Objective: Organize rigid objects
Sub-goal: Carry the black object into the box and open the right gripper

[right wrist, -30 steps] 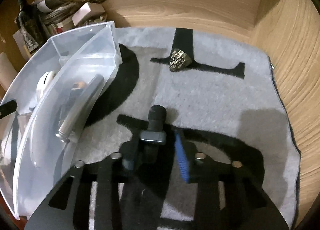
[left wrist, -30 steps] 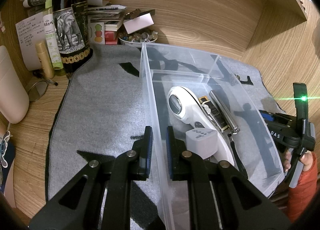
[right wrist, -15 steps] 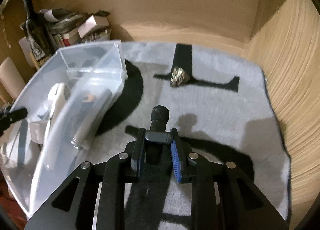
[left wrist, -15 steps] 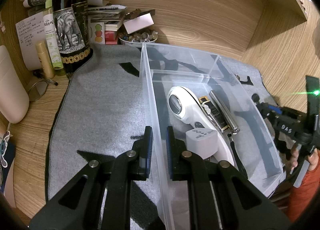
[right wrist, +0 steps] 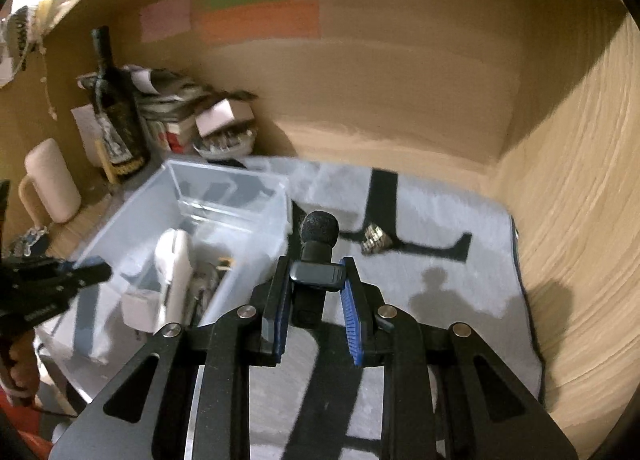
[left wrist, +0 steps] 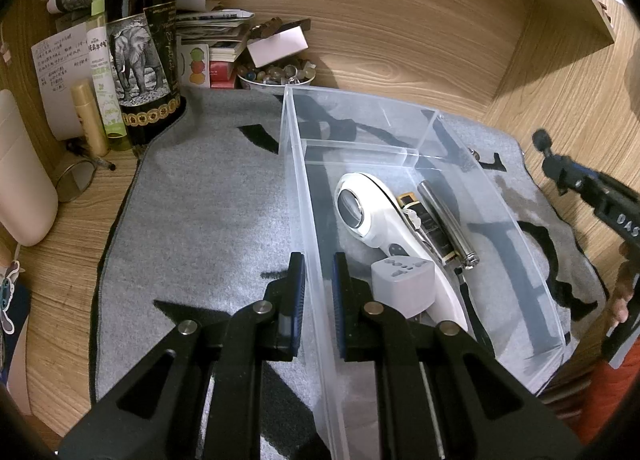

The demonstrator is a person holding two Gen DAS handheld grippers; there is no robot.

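I am carrying the small black microphone [right wrist: 316, 260], my right gripper [right wrist: 314, 296] clamping its body, raised above the grey mat [right wrist: 440, 280] beside the clear bin [left wrist: 400, 164]. My left gripper [left wrist: 319, 292] is pinching the bin's near wall, steadying it. Next, I judge, I need to swing left over the rim and lower into free space beside the white device [left wrist: 384, 220].

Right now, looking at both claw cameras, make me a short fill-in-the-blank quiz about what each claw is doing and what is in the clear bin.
1. The right claw is shut on a small black ____ with a foam tip.
2. The left claw straddles the near side wall of the clear ____.
3. Inside the bin, the grey travel adapter rests against the long ____ handheld device.
4. A small metallic cube lies on the grey ____, outside the bin.

Missing words: microphone; bin; white; mat
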